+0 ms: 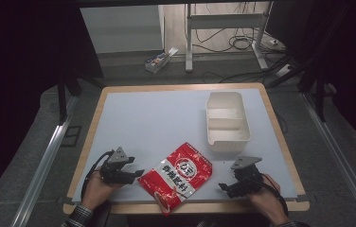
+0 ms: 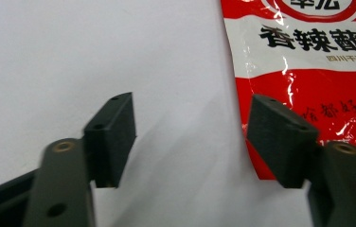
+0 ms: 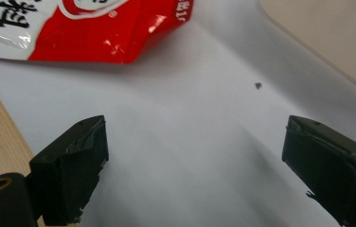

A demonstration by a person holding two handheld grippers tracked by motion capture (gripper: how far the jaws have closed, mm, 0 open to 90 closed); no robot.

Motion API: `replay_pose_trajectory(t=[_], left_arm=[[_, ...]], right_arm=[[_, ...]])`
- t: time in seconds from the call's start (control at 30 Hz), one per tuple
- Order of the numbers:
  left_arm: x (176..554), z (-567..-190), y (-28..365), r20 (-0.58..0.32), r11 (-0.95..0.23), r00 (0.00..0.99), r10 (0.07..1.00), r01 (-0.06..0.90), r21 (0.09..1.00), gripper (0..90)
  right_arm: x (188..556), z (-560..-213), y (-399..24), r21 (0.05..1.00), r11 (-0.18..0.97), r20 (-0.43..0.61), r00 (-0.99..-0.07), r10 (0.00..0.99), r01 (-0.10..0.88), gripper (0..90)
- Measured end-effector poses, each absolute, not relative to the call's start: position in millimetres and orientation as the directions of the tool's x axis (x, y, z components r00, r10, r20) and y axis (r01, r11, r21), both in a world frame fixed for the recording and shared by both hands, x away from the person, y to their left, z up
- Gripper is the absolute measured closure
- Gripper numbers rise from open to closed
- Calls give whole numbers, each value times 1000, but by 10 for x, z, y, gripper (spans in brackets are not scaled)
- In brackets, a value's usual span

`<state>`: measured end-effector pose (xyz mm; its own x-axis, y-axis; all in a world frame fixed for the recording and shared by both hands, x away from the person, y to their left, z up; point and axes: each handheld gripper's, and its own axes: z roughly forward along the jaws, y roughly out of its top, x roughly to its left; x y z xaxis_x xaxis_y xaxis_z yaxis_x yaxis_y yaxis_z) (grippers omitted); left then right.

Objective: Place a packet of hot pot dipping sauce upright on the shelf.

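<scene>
On the pale table (image 1: 143, 118), both the left gripper (image 1: 137, 169) and right gripper (image 1: 223, 186) stand spread beside the red packet (image 1: 178, 174).

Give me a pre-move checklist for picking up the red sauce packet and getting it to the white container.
1. Left gripper open: ok; nothing between its jaws.
2. Right gripper open: ok; jaws wide over bare table mat.
3. Red packet free to lift: ok; lies flat, neither gripper holds it.
4. Packet fully on the table: not ok; its near corner overhangs the front edge.
5. White container upright and empty: ok.
6. Path from packet to container unobstructed: ok.
</scene>
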<state>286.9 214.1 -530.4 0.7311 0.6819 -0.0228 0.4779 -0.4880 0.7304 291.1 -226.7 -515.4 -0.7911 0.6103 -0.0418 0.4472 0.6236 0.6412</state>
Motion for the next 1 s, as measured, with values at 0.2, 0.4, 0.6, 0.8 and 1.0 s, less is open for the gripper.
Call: replay_pose_trajectory(t=[0.2, 0.4, 0.6, 0.8, 1.0], left_arm=[[2877, -5302, 2151, -25, -472, 726, 687, 472, 745, 195], [2874, -5297, 2151, -30, -464, 727, 686, 469, 751, 165], [2867, -5297, 2140, -18, -474, 730, 683, 462, 750, 160], [2867, -5299, 2140, -8, -482, 732, 681, 457, 748, 161], [2861, -5314, 2110, 10, -506, 740, 673, 451, 735, 163]], right_arm=[[2920, -5168, -2181, 650, 613, -11, -801, 599, 450, 70], [2933, -5191, -2089, 654, 606, 22, -812, 583, 453, 68], [2942, -5229, -1980, 648, 620, 46, -835, 549, 443, 68], [2959, -5269, -1866, 647, 625, 68, -850, 522, 436, 62], [2989, -5281, -1802, 655, 623, 73, -856, 511, 427, 60]])
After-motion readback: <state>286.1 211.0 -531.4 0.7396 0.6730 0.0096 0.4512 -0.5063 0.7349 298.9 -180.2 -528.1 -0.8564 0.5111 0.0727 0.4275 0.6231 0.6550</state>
